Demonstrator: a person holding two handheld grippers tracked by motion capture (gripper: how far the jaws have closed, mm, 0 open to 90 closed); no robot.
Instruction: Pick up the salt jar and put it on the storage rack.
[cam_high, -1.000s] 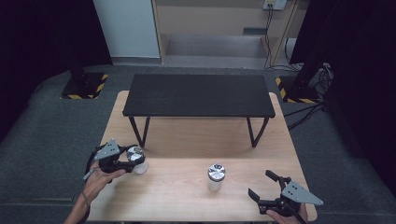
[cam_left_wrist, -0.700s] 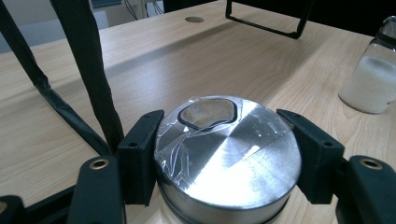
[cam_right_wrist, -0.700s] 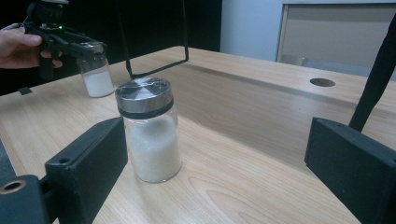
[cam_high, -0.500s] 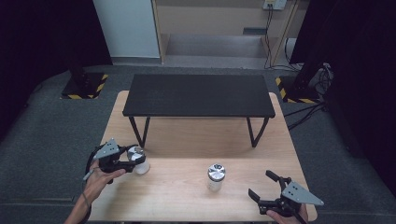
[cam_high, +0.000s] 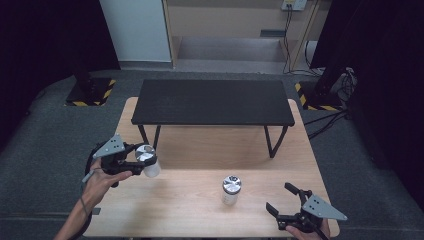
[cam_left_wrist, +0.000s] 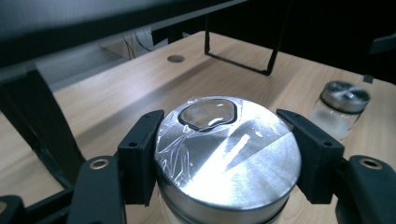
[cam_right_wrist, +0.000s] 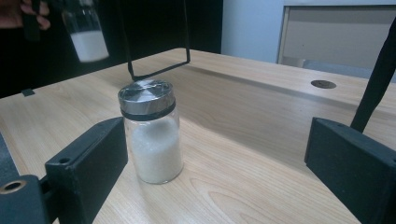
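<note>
Left of the black metal rack (cam_high: 212, 102), the left tool (cam_high: 131, 162) clamps a steel-lidded jar of white powder (cam_high: 148, 161) upright above the tabletop (cam_high: 200, 150). Its twin jar (cam_high: 231, 190) stands right of it, nearer the right tool (cam_high: 285, 206), whose jaws gape wide and empty.

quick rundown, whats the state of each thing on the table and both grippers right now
left gripper: shut on the held jar, gripped at its metal lid
held jar: lidded, part full of white powder, off the table
standing jar: upright on the table, lid on, white powder inside, untouched
right gripper: open, jaws wide, holding nothing, aimed at the standing jar
black shelf: standing on the table's far half, top bare
wooden table: level
</note>
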